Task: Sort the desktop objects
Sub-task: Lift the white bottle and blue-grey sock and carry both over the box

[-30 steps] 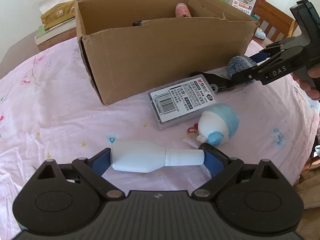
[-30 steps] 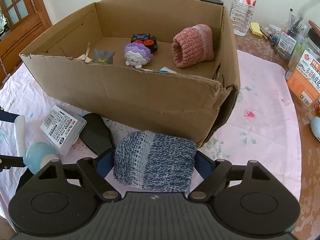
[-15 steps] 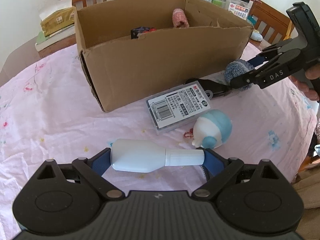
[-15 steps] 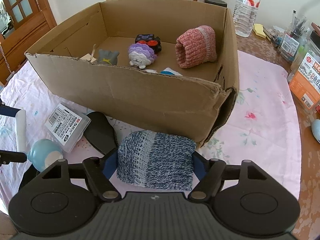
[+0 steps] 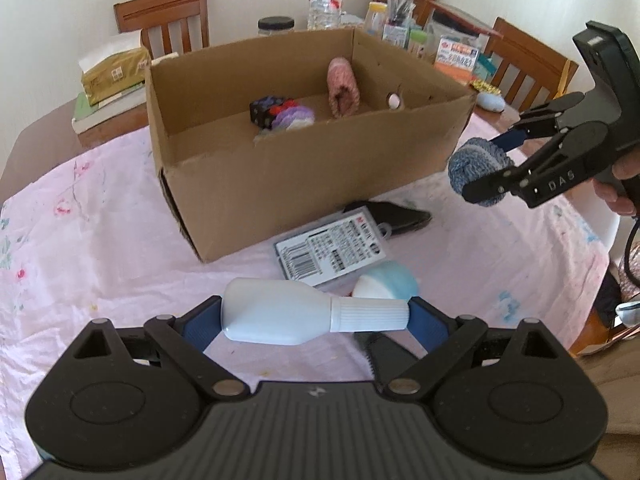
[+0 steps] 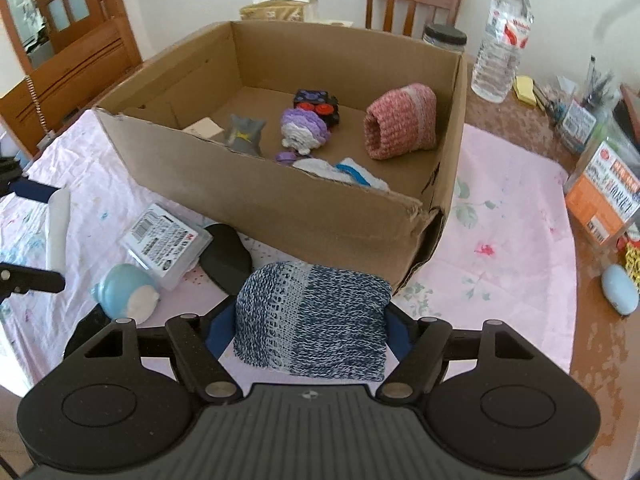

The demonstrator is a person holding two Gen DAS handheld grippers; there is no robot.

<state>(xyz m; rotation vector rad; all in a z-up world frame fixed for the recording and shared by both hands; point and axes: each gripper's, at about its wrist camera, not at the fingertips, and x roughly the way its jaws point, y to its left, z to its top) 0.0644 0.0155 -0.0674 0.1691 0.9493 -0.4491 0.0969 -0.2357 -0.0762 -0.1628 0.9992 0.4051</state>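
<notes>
worktop: pink cloth | left claw: clamps white bottle endwise | right claw: grips blue knit pouch, pads hidden | box near wall cuts off white-blue item

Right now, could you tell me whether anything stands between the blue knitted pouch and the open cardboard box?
Only the box's near wall, which the blue knitted pouch in the right gripper must clear. The top is open.

Two close wrist views angled down from opposite front corners, sharing the cardboard box
</notes>
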